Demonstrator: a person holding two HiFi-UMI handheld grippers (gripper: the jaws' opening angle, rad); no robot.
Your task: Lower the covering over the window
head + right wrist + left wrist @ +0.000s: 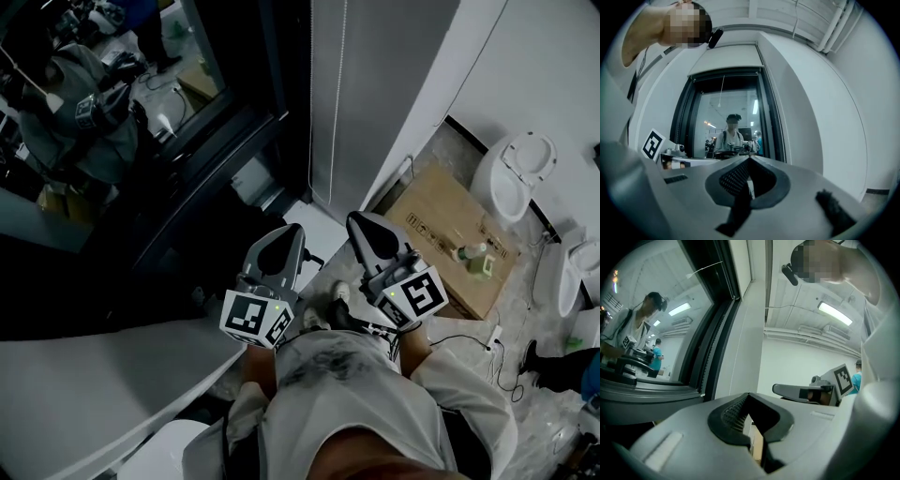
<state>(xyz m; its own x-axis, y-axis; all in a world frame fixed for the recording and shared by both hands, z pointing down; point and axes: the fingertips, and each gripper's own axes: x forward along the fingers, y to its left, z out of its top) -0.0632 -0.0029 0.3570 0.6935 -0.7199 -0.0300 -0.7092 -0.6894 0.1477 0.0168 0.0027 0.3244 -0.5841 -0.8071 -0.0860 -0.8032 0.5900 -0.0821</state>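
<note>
On floor at right: flat cardboard box (pixel 450 234), 1 green bottle (pixel 473 255) standing on it, white toilet (pixel 517 173) beyond | window (pixel 729 124): dark frame, glass uncovered; blind (pixel 726 57) raised at its head, above and well ahead of both jaws | left gripper (pixel 749 420), right gripper (pixel 749 180): side by side, jaws closed, nothing held

- window glass (pixel 89 103): glossy, mirror-like
- window frame (pixel 230 141): dark, smooth, matt
- left gripper (pixel 749 395): matt grey plastic shell; jaws lined with ribbed black pads
- box (pixel 450 234): matt brown cardboard
- toilet bowl (pixel 516 173): glossy white ceramic
- shirt (pixel 347 394): pale, soft cloth
</note>
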